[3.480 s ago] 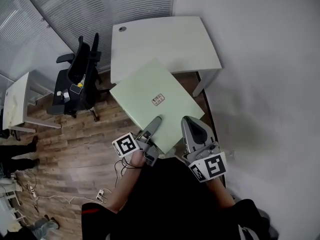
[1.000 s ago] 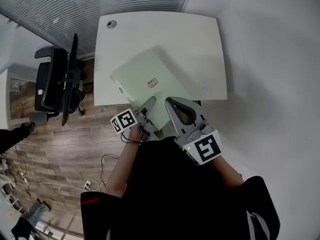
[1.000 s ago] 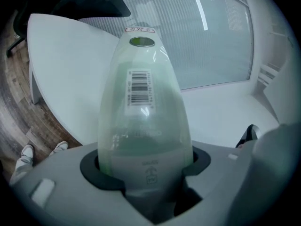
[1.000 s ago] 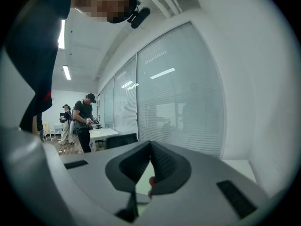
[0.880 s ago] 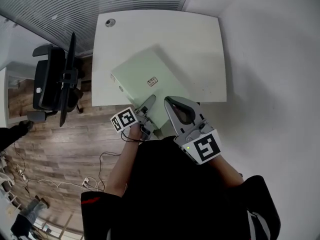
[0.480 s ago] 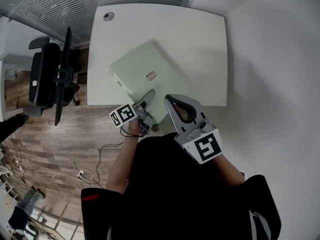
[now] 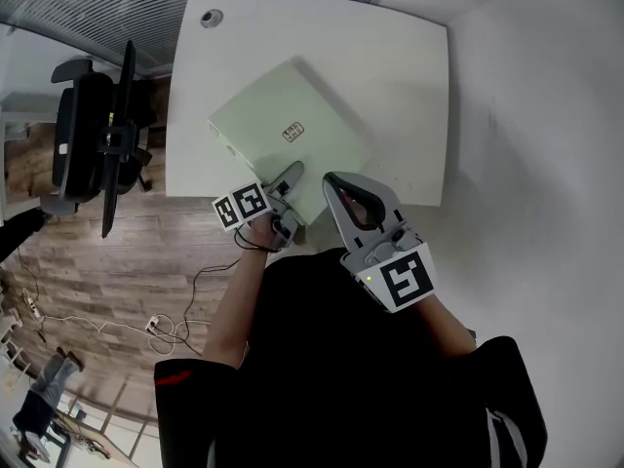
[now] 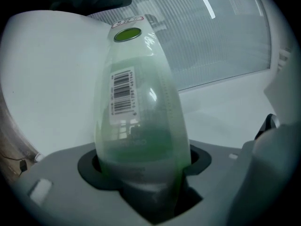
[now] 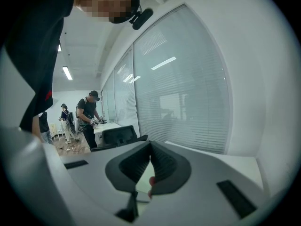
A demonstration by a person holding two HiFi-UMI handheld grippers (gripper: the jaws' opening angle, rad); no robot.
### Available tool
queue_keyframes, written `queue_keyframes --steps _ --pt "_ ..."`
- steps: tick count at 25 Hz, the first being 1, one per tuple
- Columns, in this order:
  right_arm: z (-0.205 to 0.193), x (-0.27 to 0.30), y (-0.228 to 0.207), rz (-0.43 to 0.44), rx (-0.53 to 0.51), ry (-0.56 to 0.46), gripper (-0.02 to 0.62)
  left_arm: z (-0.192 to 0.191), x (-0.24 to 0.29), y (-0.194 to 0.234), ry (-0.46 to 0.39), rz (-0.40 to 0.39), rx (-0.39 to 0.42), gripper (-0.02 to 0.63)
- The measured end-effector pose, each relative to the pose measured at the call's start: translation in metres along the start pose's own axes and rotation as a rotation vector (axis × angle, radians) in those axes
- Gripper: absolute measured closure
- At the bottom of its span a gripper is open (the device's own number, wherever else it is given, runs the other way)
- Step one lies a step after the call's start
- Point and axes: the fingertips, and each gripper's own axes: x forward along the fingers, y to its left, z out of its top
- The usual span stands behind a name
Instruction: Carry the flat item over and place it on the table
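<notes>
The flat item is a pale green slab with a small label on top and lies over the near left part of the white table. Its near corner juts past the table's front edge. My left gripper is shut on that near edge. In the left gripper view the green flat item with its barcode sticker fills the space between the jaws, above the table. My right gripper hovers over the item's near right edge. Its jaws meet at the tips of the right gripper with nothing clamped.
A black office chair stands on the wood floor left of the table. A cable hole marks the table's far left corner. Window blinds run behind it and a white wall to the right. People stand far off by another desk.
The flat item, carried over the floor before, has come forward over the table and now covers its near left part. Both grippers moved with it.
</notes>
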Motion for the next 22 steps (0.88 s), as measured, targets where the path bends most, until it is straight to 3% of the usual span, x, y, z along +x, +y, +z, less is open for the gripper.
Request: queue_keyframes --steps 6,15,19,22 --pt "0.004 0.018 -0.008 0.024 0.012 0.004 0.595 0.013 0.005 0.024 0.068 0.154 0.015 0.224" --pt "0.002 0.024 -0.009 0.061 0.005 0.013 0.595 0.017 -0.001 0.049 0.059 0.343 0.075 0.161" --pt "-0.002 0.026 -0.011 0.055 0.020 0.015 0.595 0.027 -0.004 0.063 0.057 0.477 0.237 0.160" --pt "-0.001 0.026 -0.010 0.056 0.025 0.010 0.595 0.031 0.001 0.060 0.057 0.469 0.272 0.160"
